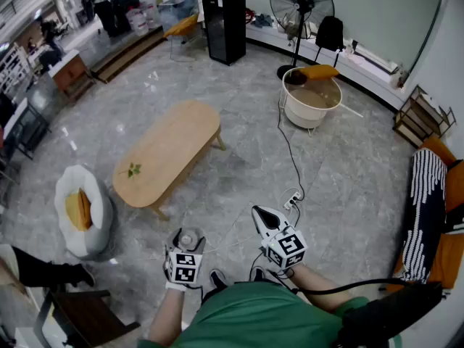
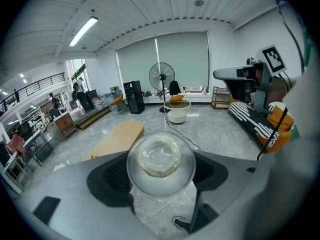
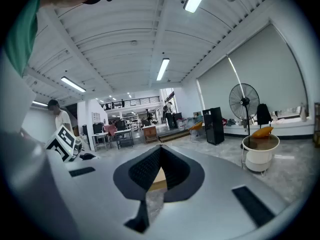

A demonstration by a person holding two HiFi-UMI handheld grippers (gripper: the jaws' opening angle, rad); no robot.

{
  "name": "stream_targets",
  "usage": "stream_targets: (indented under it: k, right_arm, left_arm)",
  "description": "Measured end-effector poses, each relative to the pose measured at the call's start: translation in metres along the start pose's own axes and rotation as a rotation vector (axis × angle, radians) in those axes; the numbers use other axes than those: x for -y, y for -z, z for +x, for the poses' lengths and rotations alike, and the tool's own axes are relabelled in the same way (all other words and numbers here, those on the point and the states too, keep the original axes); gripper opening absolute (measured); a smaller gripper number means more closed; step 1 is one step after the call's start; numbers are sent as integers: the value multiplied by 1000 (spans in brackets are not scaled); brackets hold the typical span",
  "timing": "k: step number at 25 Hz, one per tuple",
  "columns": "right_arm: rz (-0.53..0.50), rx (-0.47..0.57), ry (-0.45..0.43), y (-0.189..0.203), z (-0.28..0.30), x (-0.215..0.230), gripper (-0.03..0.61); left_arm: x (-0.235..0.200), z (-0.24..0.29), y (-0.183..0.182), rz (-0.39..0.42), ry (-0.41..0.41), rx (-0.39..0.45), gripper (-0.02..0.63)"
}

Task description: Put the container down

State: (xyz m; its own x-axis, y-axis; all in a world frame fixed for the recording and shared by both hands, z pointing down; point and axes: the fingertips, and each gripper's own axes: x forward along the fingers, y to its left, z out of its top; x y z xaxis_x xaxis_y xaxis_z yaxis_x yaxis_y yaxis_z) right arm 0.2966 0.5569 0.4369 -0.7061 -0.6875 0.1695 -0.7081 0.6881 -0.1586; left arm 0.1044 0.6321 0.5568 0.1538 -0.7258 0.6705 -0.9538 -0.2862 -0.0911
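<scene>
Left gripper [image 2: 162, 176] fingers [image 2: 111, 176] pinch a clear round container [image 2: 161, 156] by its sides, likely light and slippery, near the oval wooden bench [image 1: 168, 151]

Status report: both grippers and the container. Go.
Left gripper shut on clear container, held above the floor. Right gripper shut, empty. Container not yet down; table ahead, nothing seen blocking.

Left gripper [image 1: 189, 242] fingers [image 2: 112, 176] spread wide, clamping container [image 2: 160, 165]; right gripper [image 1: 262, 214] fingers [image 3: 145, 169] closed, empty.
</scene>
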Motion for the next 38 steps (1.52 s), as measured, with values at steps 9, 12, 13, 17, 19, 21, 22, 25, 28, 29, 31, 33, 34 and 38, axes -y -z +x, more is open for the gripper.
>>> stream_targets:
  k: [9,12,13,17,19,21,22,25,28,29,31,33,34,38]
  right_arm:
    - [-26,-8,58,-7,32,-31,12]
    - [-38,19,85,-18,46,-45,12]
    - [-40,29,96,-21,51,-49,12]
    - [-64,34,148,-26,65,-75,12]
    - [-69,32,176,-29,72,-83,12]
    - [-63,37,204,-31,75,-88,12]
    - [-59,39,215,-31,76,-90,12]
    - [-60,38,235,-30,76,-94,12]
    - [-56,31,250,-31,78,-94,12]
    - [-52,26,251,-29,80,-94,12]
    - [-50,19,245,-26,85,-94,12]
    - [-51,22,230,-27,94,-88,12]
    - [-49,26,221,-28,100,-82,12]
    - [-30,44,182,-34,126,-60,12]
  left_arm:
    - [-51,-11,14,34,54,-14,345]
    - [-72,-13,11,51,83,1,345]
    - [-80,-14,10,59,95,2,345]
    - [-109,-20,15,74,134,16,345]
    - [-123,-21,15,75,147,30,345]
    - [-133,-21,17,82,158,37,345]
    - [-137,-21,19,87,164,36,345]
    - [-144,-20,21,94,179,38,345]
    - [-148,-19,17,96,189,43,345]
    - [-149,-18,17,97,190,42,345]
    - [-152,-14,16,97,189,40,345]
    - [-154,-6,10,97,184,40,345]
    - [-154,-2,5,97,180,39,345]
    - [-159,16,-15,80,162,32,345]
